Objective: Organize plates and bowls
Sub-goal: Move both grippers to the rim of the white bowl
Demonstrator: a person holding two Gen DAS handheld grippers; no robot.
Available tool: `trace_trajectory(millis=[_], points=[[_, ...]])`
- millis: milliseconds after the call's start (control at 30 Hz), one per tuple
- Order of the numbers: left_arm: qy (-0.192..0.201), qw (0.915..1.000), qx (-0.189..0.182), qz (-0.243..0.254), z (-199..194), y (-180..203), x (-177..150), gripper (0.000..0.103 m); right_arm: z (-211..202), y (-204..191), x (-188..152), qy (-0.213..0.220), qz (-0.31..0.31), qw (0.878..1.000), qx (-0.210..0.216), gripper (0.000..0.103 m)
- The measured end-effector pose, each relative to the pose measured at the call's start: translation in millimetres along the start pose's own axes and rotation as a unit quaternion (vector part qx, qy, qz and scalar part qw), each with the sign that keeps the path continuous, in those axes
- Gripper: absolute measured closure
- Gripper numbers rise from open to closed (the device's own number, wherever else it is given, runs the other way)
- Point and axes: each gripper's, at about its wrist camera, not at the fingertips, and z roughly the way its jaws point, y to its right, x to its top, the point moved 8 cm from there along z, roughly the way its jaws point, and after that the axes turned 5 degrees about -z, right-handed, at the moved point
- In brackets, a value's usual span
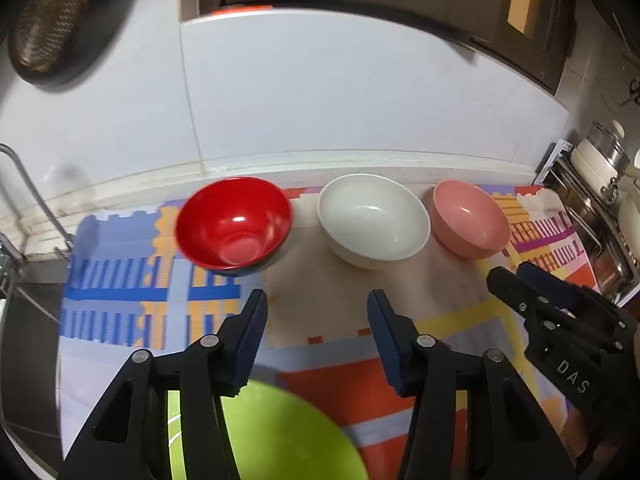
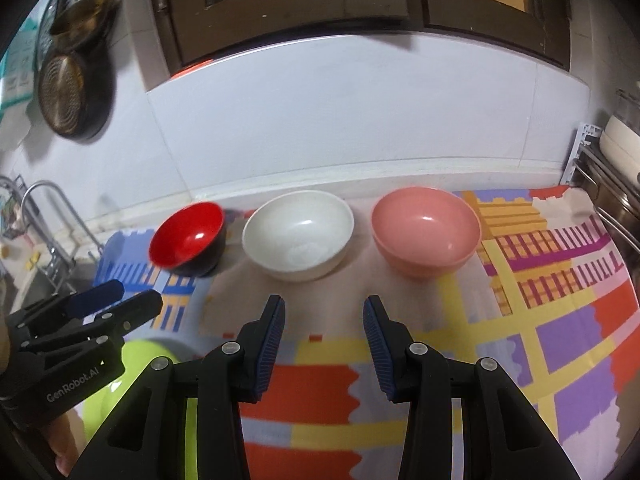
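Observation:
Three bowls stand in a row at the back of the patterned mat: a red bowl with a black outside (image 1: pixel 234 222) (image 2: pixel 187 240) on the left, a white bowl (image 1: pixel 374 220) (image 2: pixel 298 234) in the middle, a pink bowl (image 1: pixel 470 218) (image 2: pixel 426 234) on the right. A lime-green plate (image 1: pixel 280 436) (image 2: pixel 140 392) lies at the near edge, under my left gripper. My left gripper (image 1: pixel 318 304) (image 2: pixel 132 296) is open and empty, short of the red and white bowls. My right gripper (image 2: pixel 324 308) (image 1: pixel 510 272) is open and empty, in front of the white and pink bowls.
The colourful mat (image 1: pixel 460 344) (image 2: pixel 560 320) covers the counter against a white tiled wall (image 1: pixel 320 100). A sink with a tap (image 2: pixel 40 216) is at the left. A metal rack with pots and jars (image 1: pixel 600 184) (image 2: pixel 616 168) stands at the right. Pans (image 2: pixel 68 88) hang at upper left.

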Motion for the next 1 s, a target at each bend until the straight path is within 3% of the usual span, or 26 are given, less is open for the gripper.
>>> trace_trajectory(millis=[1000], points=[[-0.071,0.9973,-0.008,-0.018,113.3,19.7,32.3,0.062,105.8,26.8,26.7,-0.035,0.046,0.998,0.019,0.074]])
